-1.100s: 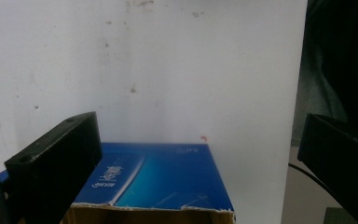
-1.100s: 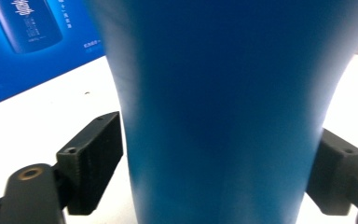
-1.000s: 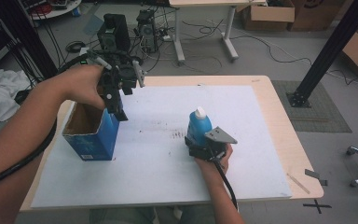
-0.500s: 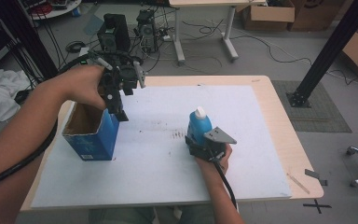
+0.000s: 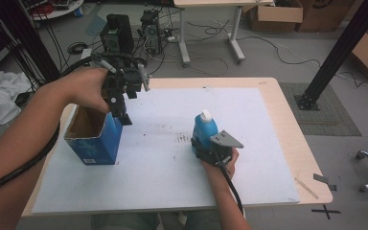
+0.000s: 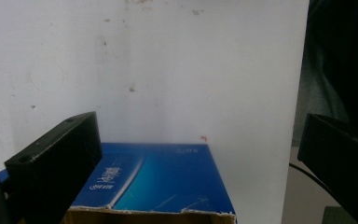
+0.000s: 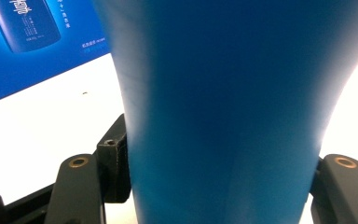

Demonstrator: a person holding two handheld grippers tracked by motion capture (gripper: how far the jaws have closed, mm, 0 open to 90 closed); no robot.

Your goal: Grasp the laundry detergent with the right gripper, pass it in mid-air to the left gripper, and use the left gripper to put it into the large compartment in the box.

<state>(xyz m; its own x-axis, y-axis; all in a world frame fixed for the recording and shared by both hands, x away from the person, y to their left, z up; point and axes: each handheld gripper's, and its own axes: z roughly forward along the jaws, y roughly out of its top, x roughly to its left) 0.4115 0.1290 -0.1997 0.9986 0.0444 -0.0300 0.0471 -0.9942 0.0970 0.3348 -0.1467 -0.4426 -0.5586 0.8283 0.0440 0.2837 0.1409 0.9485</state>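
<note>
- Your right gripper point(image 5: 206, 143) sits at the blue bottle point(image 5: 204, 130); its jaws have just been closing, and in the right gripper view the bottle's body point(image 7: 223, 116) stands between them with a jaw pressed to each side, so it is clamped.
- The bottle stands upright on the white sheet point(image 5: 172, 167), white cap up, well to the right of the open blue box point(image 5: 93, 139).
- Your left gripper point(image 5: 122, 112) hangs at the box's right rim, pointing down.
- In the left gripper view its jaws stand wide apart, with the box's torn top edge point(image 6: 154, 212) below and between them and nothing gripped.
- The box stands upright near the left edge of the sheet, its mouth open upward.
</note>
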